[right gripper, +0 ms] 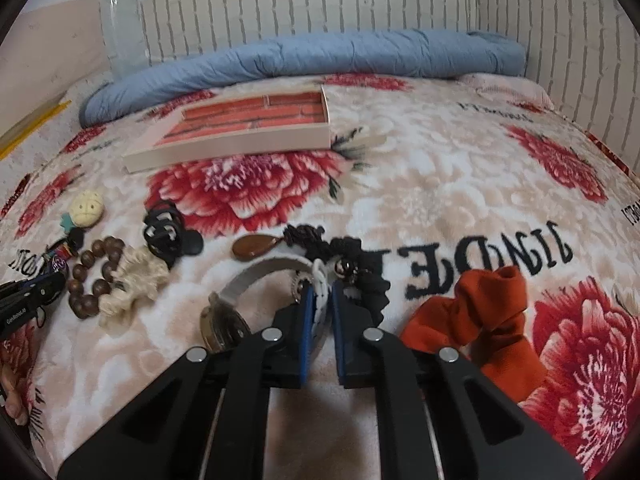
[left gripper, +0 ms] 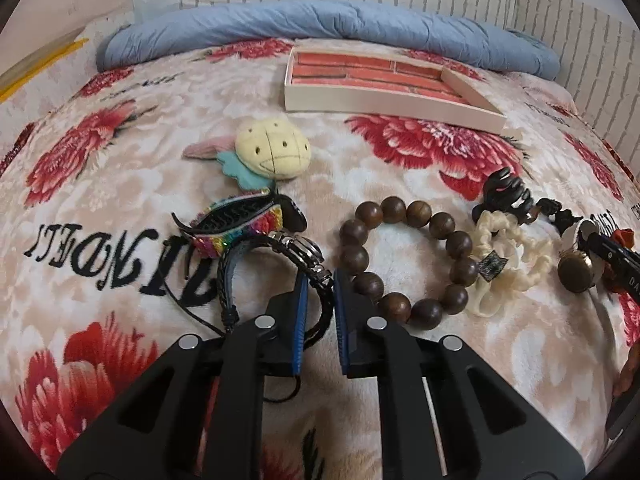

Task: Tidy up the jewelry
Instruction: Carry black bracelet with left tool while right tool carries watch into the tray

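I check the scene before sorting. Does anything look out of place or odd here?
Yes. The box lined in brick pattern holds nothing, while all the jewelry lies loose on the blanket. A small plush toy lies among it, which is no jewelry.

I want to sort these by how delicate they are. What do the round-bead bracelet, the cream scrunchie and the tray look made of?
Bead bracelet: probably wood, dark brown with a dull sheen.
Cream scrunchie: soft gathered fabric, ruffled, matte.
Tray: looks like card or thin board, pale flat walls; its floor carries a red brick print.
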`<state>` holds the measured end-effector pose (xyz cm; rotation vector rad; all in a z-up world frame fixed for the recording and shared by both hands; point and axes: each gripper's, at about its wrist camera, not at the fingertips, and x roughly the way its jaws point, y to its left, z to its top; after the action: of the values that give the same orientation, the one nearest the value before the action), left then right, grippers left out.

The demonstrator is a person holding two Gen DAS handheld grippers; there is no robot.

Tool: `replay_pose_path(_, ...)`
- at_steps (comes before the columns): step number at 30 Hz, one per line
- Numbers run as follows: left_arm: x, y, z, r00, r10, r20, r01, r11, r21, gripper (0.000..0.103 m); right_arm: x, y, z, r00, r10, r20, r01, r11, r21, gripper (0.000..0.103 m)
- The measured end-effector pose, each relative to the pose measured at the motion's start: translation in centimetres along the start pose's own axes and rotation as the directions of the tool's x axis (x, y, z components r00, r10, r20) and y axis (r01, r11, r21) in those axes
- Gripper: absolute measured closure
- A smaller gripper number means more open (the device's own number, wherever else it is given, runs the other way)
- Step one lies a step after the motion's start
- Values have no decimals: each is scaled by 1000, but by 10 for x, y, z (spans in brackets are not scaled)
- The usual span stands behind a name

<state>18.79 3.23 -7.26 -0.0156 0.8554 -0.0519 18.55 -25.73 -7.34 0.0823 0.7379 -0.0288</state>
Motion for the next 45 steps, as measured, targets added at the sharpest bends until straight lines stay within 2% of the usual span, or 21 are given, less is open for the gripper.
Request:
replay_pose_path(4,-18,0,4,999,-12,47,12,1000,5,92,-11,0,5,999,19,44,-19,1000,3,93)
replay_pose_path(13,-36,-5,33,990,-64,126,60,998,34,92,-9,0,30,997,62,53,-63,998,9,93)
replay_pose_path(17,-34,-7,59,984,-94,155,90,995,30,92,-3,6,47,995,82,59,-82,997,1,93)
replay_pose_path(24,-18,-16,119,970,-110,219,103,994,45,92,22,21,88,991,97,87,-96,995,-22,93)
replay_pose_path(29,10,-23,168,965,-127,230,116,991,60,92,51,29,130,989,115,90,-112,993,-35,93)
replay_pose_path(36,79,-29,243,972,-169,163,166,986,29,92,110,42,190,987,145,66,-143,989,-35,93)
replay_pose_path(41,132,-38,276,983,-145,112,142,989,35,92,160,51,226,991,119,55,-116,991,-61,93)
replay_pose_path(45,180,-39,302,991,-124,57,123,992,31,92,205,56,252,994,108,15,-107,992,-63,93)
